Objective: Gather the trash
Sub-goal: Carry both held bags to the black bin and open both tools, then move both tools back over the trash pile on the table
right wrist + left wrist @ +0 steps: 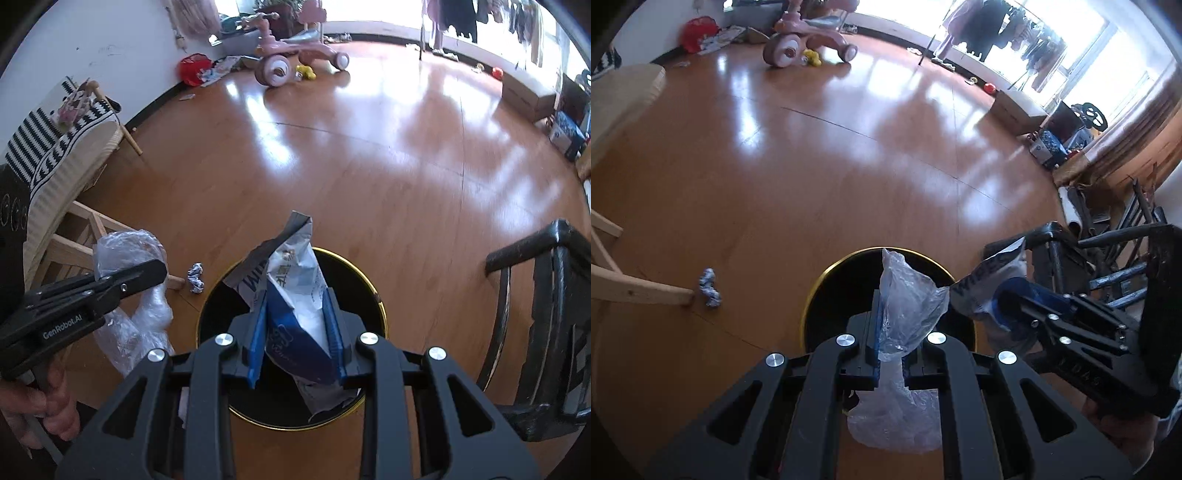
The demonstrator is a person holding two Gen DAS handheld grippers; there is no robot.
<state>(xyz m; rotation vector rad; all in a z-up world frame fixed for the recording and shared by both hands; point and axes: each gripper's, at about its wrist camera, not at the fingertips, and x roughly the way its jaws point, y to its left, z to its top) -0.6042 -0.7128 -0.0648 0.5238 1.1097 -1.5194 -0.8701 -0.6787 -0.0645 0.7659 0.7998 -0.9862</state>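
A round black bin with a gold rim point(812, 295) point(376, 295) stands on the wooden floor right below both grippers. My left gripper point(890, 314) is shut on a crumpled clear plastic bag point(908, 306) point(125, 251), held above the bin's opening. My right gripper point(297, 317) is shut on a blue and white wipes packet point(295, 288) point(982, 284), also over the bin. In the right wrist view the left gripper point(147, 273) comes in from the left with a hand on its handle. A small crumpled wrapper point(710, 288) point(195, 277) lies on the floor left of the bin.
A pale wooden frame point(635, 291) and a striped cushion point(55, 147) stand at the left. A black chair point(546, 332) is close on the right. Far off are a pink tricycle point(809, 40), a red bag point(194, 68), a cardboard box point(1015, 107) and a clothes rack.
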